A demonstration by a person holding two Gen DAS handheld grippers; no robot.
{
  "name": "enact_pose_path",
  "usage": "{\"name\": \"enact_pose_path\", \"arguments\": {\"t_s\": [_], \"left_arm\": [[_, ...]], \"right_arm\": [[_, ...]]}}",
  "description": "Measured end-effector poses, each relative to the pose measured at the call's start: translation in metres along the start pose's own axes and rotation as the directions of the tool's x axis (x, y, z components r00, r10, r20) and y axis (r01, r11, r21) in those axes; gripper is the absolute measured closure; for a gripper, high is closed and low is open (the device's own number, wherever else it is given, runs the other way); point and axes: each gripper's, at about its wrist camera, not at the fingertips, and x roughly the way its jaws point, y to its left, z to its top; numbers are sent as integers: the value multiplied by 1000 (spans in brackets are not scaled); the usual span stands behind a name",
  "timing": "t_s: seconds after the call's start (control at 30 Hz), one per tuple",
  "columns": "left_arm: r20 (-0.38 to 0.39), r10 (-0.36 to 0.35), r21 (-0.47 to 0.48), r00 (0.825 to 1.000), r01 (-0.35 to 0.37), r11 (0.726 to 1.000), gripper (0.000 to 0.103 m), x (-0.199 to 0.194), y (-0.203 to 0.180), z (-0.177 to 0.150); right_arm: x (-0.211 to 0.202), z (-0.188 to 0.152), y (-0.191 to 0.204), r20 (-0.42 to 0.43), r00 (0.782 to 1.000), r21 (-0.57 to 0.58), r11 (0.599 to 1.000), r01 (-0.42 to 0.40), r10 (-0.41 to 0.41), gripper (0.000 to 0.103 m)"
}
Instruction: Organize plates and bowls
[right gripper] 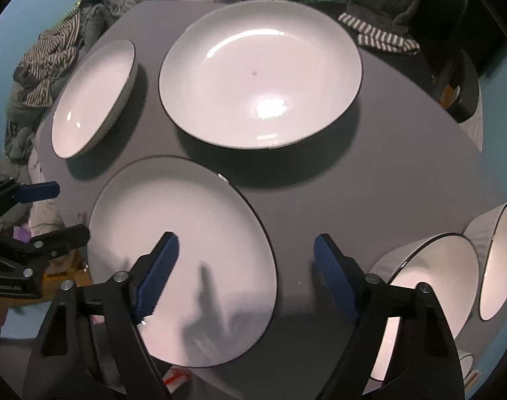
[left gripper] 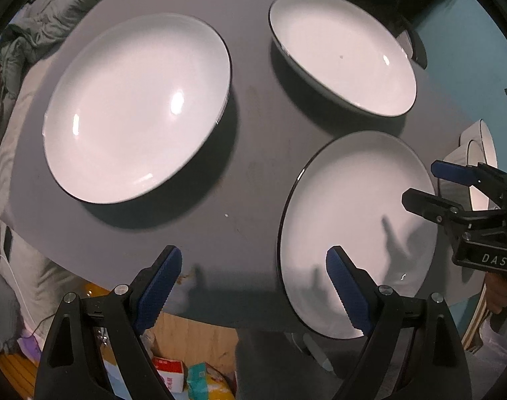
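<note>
Setting: grey desk [right gripper: 370, 180] in a cluttered room, heaps of clothes [right gripper: 47, 66] behind it and boxes on the floor below its near edge.
Near plate: flat white plate [right gripper: 180, 250] with a dark rim, lying at the desk's near edge, between the two claws.
Other dishes: a wide shallow plate [right gripper: 260, 76] behind it, a deeper dish [right gripper: 93, 100] to that one's left, and two bowls [right gripper: 430, 286] nested on their sides at the right.
Right claw: right claw [right gripper: 243, 276] is released, jaws wide, straddling the near plate's right rim with nothing pinched.
Left claw: left claw [left gripper: 253, 286] is also released and empty, one finger over bare desk, the other above the plate's left edge.
Step in hand: probably lifting the near plate to stack it.
Doing it well: catch the rim squarely on each side and lift level.
Risk: a glazed rim may slip, and the plate sits close to the desk's edge.
</note>
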Motion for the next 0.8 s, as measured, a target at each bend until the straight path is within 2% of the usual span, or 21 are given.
{"name": "enact_pose_path", "arguments": {"t_s": [0.13,0.27,0.4,0.63,0.73,0.8], "left_arm": [[-2,-18,-5,1000,18,1000,14,4,-2,2],[-26,-39,-17,999,38,999,22,8,1,1],[-41,-52,-31,998,51,998,28,12,2,4],[-52,-64,-54,997,62,997,28,15,9,1],[-48,-63,-61,997,60,996,28,13,5,-4],[-47,-67,-67,997,64,996,28,10,7,-5]], "right_arm": [[7,-4,-2,-29,1000,-6,1000,-12,12,30],[6,-6,-2,-29,999,-33,999,-21,20,35],[6,-5,-7,-28,999,-42,999,-26,25,36],[2,-4,-11,-26,999,-42,998,-42,41,46],[-3,2,-21,6,998,15,998,-65,65,46],[-7,5,-23,20,997,12,997,-72,72,46]]}}
